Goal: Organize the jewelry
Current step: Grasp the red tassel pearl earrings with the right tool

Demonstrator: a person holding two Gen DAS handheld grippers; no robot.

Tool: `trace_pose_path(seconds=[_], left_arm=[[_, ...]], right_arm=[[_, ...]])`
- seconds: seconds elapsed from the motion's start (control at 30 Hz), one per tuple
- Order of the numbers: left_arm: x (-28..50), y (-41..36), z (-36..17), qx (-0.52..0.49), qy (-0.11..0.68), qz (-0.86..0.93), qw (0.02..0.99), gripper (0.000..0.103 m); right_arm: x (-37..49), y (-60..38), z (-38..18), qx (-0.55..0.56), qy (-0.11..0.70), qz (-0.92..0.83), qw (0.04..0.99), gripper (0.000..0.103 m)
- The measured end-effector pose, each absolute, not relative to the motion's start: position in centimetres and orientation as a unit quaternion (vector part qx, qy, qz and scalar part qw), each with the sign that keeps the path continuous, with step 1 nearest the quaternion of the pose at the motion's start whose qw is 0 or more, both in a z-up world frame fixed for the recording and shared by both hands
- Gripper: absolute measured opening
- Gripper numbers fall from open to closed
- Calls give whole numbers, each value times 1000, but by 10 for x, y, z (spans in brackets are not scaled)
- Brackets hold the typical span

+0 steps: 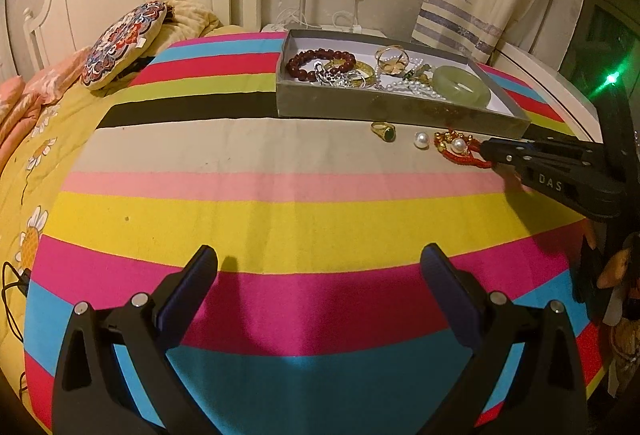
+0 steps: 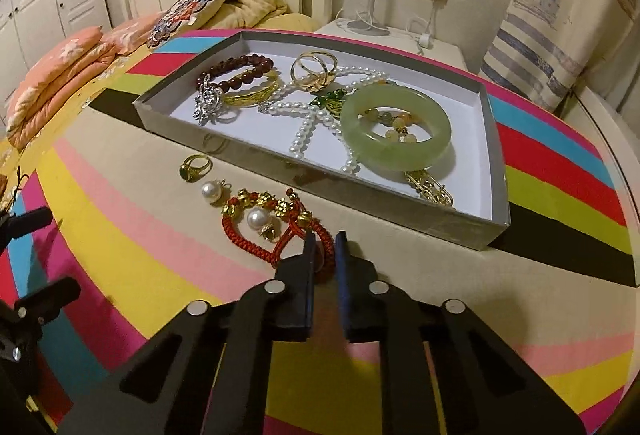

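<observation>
Bracelet [image 2: 276, 231], red cord: right tongs [image 2: 324, 235] clench its near loop; lift gently, clearing the pearl [image 2: 256, 218], toward the box [image 2: 496, 171]. Left tongs [image 1: 318, 259] released.

Left tongs [image 1: 320, 267] gape over the striped bedspread [image 1: 280, 211]; right tongs [image 1: 486, 151] pinch the red braided bracelet [image 1: 460, 153] beside the grey tray [image 1: 384, 105].

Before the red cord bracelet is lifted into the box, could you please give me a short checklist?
1. Right gripper shut on the red cord bracelet: ok.
2. Pearl lying inside the bracelet loop, may be dragged along: not ok.
3. Left gripper open, holding nothing: ok.
4. Bare floor in the box for the bracelet: ok.
5. Green-stone ring and second pearl apart from the bracelet: ok.
</observation>
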State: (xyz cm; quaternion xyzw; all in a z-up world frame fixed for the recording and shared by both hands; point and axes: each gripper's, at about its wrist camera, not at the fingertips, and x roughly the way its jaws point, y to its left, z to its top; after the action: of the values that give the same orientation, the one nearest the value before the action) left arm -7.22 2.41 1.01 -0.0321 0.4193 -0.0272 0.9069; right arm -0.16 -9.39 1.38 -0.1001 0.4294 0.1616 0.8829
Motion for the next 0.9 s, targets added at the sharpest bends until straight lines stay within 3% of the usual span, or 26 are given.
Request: trace_pose_path(seconds=[0.5,0.67,0.73,0.8,0.9], left_arm=[[-40,12,17,-9,426,-23,904,101],[-20,4,16,3,433,-25,901,100],[-18,3,16,0,433,-25,901,100],[-16,6,15,-5,436,-23,899,100],[-14,10,12,-14,441,-23,897,100]], right_arm=[[-23,-107,86,-47,326,212,920,3],[-13,-111,71,-55,371,218,901,6],[-9,-111,53,-72,399,212,889,31],[-6,-111,39,-86,412,208,883,42],[0,-103,22,-110,432,215,869,43]])
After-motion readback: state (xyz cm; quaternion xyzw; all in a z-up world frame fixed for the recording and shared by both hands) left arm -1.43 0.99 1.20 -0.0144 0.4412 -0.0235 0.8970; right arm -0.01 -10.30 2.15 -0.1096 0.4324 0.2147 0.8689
